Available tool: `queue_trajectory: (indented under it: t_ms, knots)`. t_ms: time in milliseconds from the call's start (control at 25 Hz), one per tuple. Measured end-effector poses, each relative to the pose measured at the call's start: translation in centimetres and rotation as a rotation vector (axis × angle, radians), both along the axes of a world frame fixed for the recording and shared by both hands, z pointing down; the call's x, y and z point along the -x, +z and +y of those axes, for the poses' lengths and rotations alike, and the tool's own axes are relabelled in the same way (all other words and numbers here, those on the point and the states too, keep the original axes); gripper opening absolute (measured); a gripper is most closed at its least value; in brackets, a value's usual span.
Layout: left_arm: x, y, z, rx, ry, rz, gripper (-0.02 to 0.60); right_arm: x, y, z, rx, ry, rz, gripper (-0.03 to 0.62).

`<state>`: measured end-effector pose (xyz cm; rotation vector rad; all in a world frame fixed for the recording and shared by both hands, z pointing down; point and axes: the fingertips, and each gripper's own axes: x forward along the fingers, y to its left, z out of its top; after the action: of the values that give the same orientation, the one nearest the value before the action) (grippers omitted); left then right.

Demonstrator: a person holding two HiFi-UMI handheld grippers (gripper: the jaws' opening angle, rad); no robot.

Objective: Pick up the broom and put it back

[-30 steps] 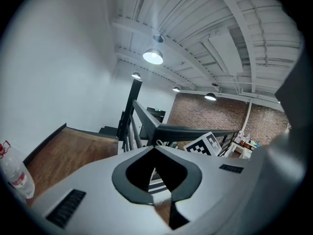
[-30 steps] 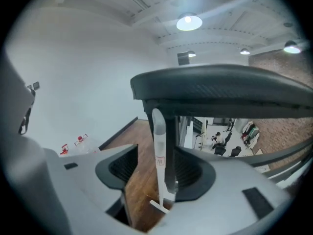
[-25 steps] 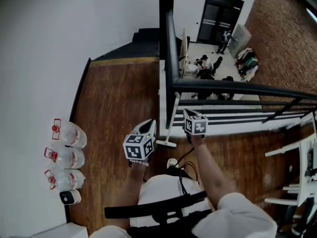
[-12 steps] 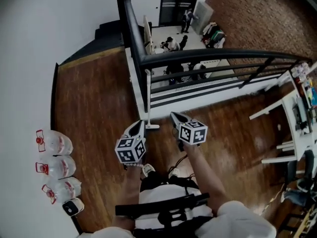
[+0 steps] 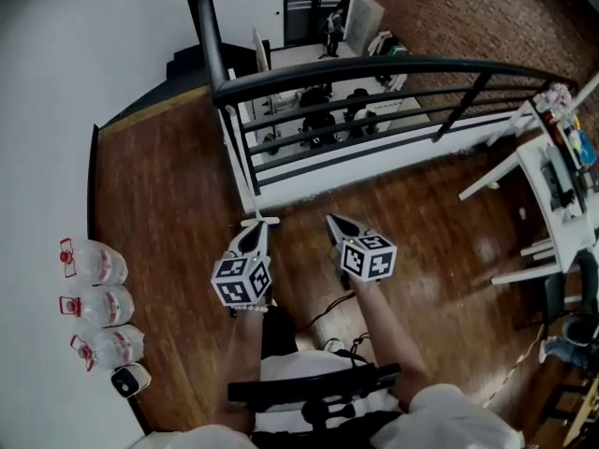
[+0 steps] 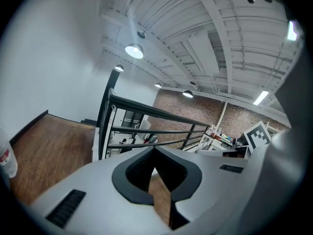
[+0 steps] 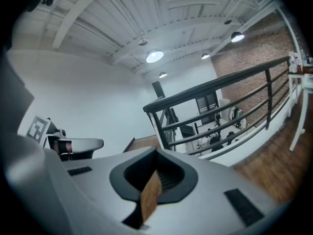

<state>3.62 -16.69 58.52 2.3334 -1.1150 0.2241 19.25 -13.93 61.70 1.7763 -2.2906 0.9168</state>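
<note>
Nearest the camera, the person's arms reach forward over the wooden floor (image 5: 168, 204), a gripper in each hand. The left gripper (image 5: 255, 236) has its jaws together with nothing between them; its own view shows the tips meeting and only floorboards in the gap behind them. The right gripper (image 5: 334, 222) is the same, jaws closed and empty, a little to the right and level with the left. Both point ahead and slightly down toward the railing, which reads as an approach with no grasp set up yet: the jaws would have to part before either could take a handle.

Just beyond the left gripper's tip lies the broom (image 5: 260, 220). Its white head sits on the floor at the foot of the railing post and its pale handle runs up along that post, so it seems to lean there. The left gripper is the nearer one and looks the likelier to take it. Where "back" is, the views do not tell.

Off to the near left, three water bottles (image 5: 94, 263) lie in a row against the white wall (image 5: 75, 82), well away from the action. The black railing (image 5: 374, 68) curves across the far side, guarding a drop to a lower floor where people can be made out. White desks (image 5: 552, 171) stand at the right, and a brick wall (image 5: 449, 17) closes off the far right.
</note>
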Motion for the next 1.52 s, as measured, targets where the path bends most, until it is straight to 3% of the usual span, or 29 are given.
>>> queue_trajectory:
  t_ms: [280,440,640,1240,1520]
  knots:
    - [-5.4,-3.1,14.9,-0.05,-0.024,-0.033,-0.006,-5.7,-1.4,13.8,-0.026,-0.056,0.01,0.008]
    - [-4.5,-4.2,21.2,-0.066,-0.064,-0.054,-0.006,-4.9,-2.5,18.9,-0.037,-0.116,-0.002,0.008]
    - [-2.8,-4.5,26.5,-0.073,-0.085,-0.063,-0.006,-1.1,-5.0,23.3,-0.081,-0.191,0.002,0.008]
    - [5.1,-6.0,30.0,-0.091,-0.043,-0.023,-0.006,8.6,-7.5,27.9,-0.109,-0.179,0.074,0.008]
    - [5.9,-7.8,30.0,-0.121,-0.004,-0.001,-0.006,9.8,-8.9,28.7,-0.127,-0.15,0.114,0.008]
